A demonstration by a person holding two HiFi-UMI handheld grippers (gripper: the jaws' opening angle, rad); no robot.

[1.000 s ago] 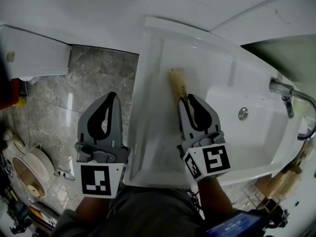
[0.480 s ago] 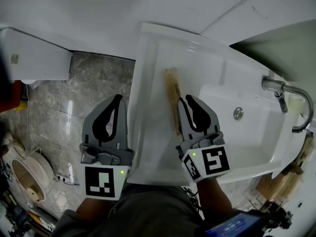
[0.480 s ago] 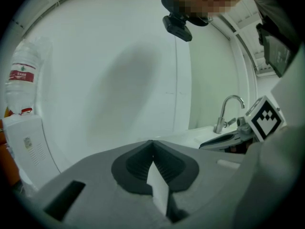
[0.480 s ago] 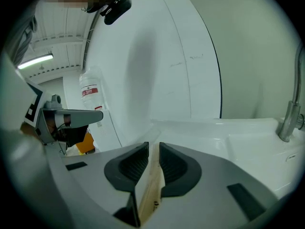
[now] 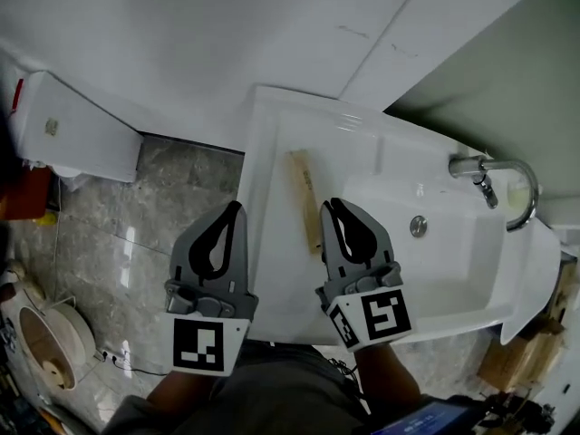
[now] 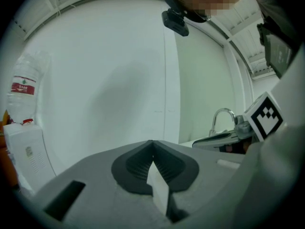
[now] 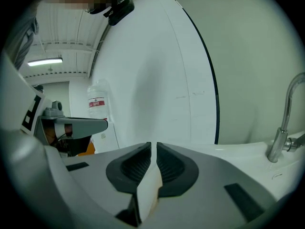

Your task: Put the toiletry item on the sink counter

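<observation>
Surface: white sink counter [image 5: 272, 152] with one basin [image 5: 444, 252]; grey marble floor [image 5: 154, 207] beside it.
Left claw [image 5: 237, 205]: jaws together, empty, over the floor.
Right claw [image 5: 331, 203]: jaws almost touching, empty, over the surface.
Toiletry item [image 5: 304, 198]: one long tan pack, flat on the surface, just beside the right claw; print unreadable.
Tap [image 5: 489, 175]: one, chrome, at the basin's far side.

A white toilet cistern [image 5: 77, 134] sits at 9 o'clock in the head view, above grey marble floor tiles [image 5: 136, 220]. A chrome faucet [image 5: 494, 175] arches at 3 o'clock, with 1 round drain [image 5: 418, 226] beside it toward the centre. A pale round container [image 5: 45, 347] lies at 8 o'clock and a cardboard box [image 5: 526, 356] at 4 o'clock. A clear red-labelled bottle [image 6: 24, 89] stands over the cistern.
</observation>
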